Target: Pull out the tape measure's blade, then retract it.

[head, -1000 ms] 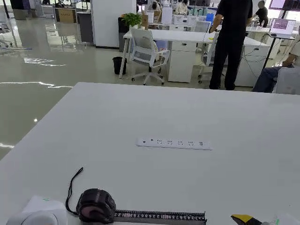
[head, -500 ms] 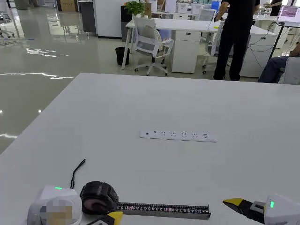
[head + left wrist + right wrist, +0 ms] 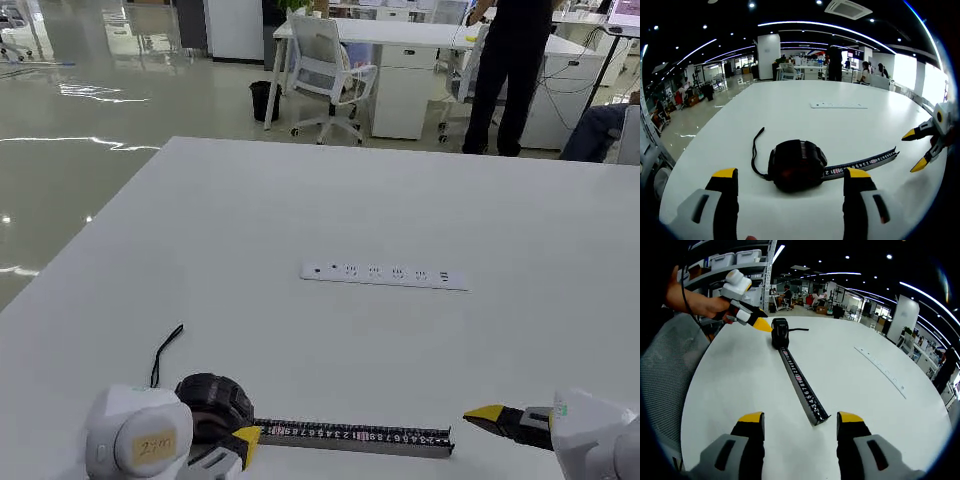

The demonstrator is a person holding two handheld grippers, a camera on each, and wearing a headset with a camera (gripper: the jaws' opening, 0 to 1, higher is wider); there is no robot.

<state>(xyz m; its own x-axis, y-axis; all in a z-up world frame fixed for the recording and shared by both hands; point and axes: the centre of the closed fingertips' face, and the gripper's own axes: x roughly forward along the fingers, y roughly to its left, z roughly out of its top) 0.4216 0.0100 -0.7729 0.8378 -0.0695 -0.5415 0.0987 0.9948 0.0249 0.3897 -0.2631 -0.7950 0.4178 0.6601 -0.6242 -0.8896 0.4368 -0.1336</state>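
Observation:
A black tape measure (image 3: 215, 403) lies near the front edge of the white table (image 3: 400, 200). Its blade (image 3: 350, 435) is pulled out flat to the right and ends at a hook (image 3: 445, 440). My left gripper (image 3: 235, 445) stands open just in front of the case (image 3: 796, 164), with the jaws either side of it and not touching. My right gripper (image 3: 490, 418) is open, a short way to the right of the blade's end. In the right gripper view the hook (image 3: 820, 419) lies between the open jaws of my right gripper (image 3: 801, 417), just ahead of their tips.
The tape's black wrist strap (image 3: 165, 355) trails off behind the case. A white power strip (image 3: 385, 275) lies mid-table. Beyond the table are an office chair (image 3: 325, 75), desks, and a standing person (image 3: 510, 70).
The head camera has tilted down, so both grippers show more fully. The left gripper's yellow tip now sits beside the case. The tape measure and blade have not moved.

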